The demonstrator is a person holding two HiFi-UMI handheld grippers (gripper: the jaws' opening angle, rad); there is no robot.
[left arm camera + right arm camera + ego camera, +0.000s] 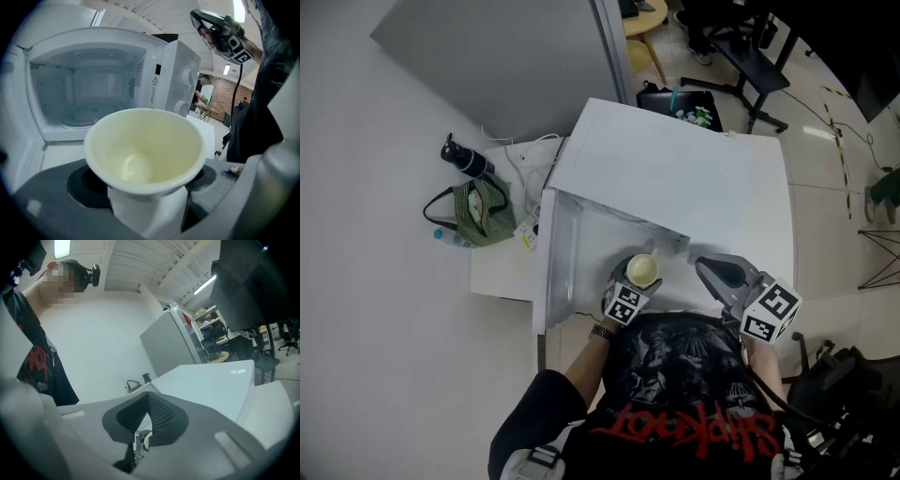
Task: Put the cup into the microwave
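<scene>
Microwave cavity (89,84) gapes straight ahead of our left tongs (639,277), clamped round the upright cup (145,150) just short of its sill; our right tongs (703,266) hover alongside, jaws pressed together.

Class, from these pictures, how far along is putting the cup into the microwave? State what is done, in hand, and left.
Done: the microwave door stands open and the cup is gripped upright in the left gripper. In hand: the cup is held before the cavity, outside it. Left: set it on the turntable and release.
</scene>
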